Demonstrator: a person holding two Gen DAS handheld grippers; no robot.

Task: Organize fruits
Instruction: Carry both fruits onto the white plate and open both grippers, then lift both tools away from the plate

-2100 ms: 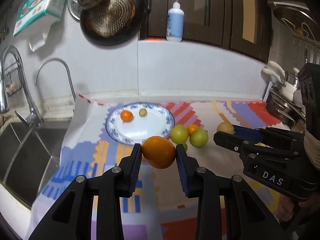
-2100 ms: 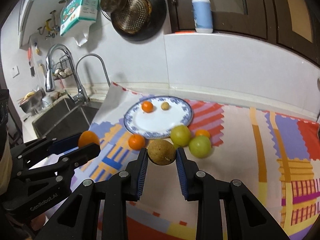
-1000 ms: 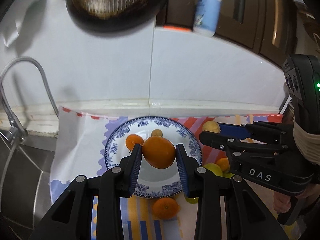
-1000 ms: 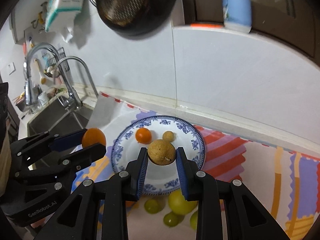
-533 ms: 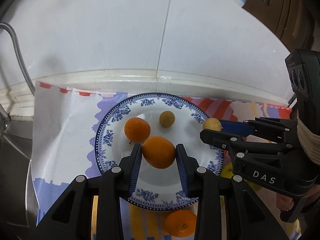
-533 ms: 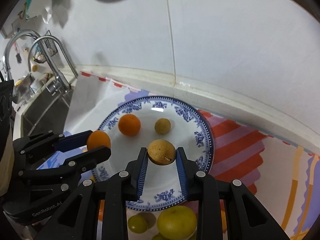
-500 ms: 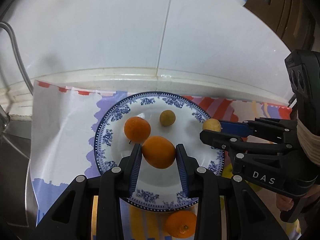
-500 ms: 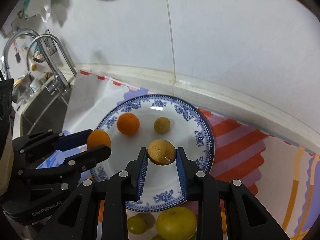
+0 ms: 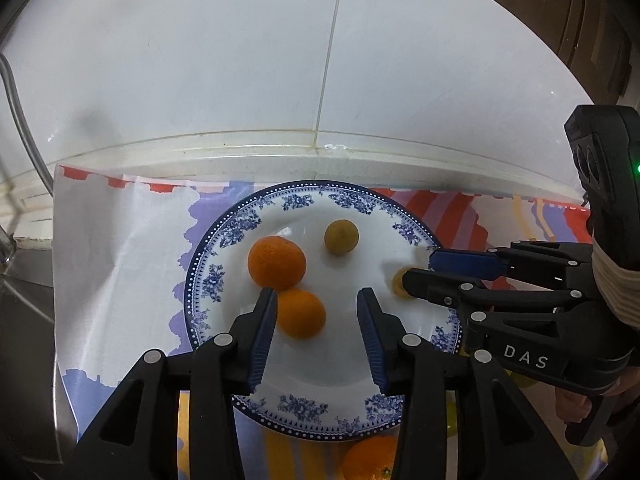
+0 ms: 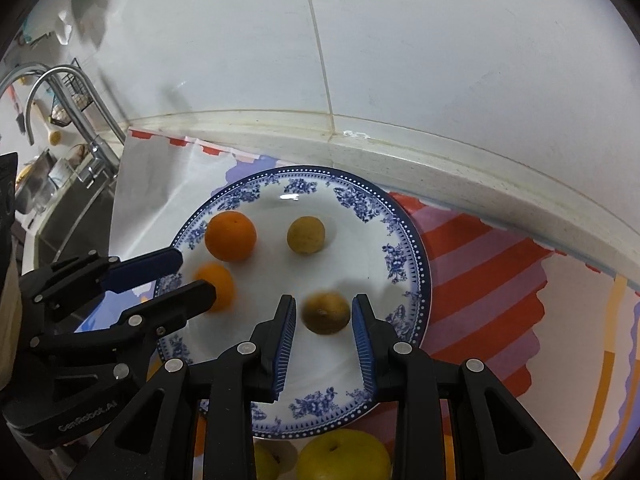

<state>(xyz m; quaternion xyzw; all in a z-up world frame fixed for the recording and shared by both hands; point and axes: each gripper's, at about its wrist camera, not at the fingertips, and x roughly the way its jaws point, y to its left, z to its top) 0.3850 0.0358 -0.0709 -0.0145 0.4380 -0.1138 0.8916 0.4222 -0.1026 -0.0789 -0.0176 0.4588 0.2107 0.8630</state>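
Left gripper (image 9: 316, 312) jaws just opening, apart; orange (image 9: 300, 314) on plate (image 9: 224, 240) at 8 o'clock. Right gripper (image 10: 323, 316) loose around brown fruit (image 10: 326, 312). Light, round, rolls easily; grip across widest part.

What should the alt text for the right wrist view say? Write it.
The right gripper hangs over a blue-patterned plate, a blurred brownish fruit lying loose between its jaws. The left gripper, its jaws just opening, flanks an orange on the plate's left.
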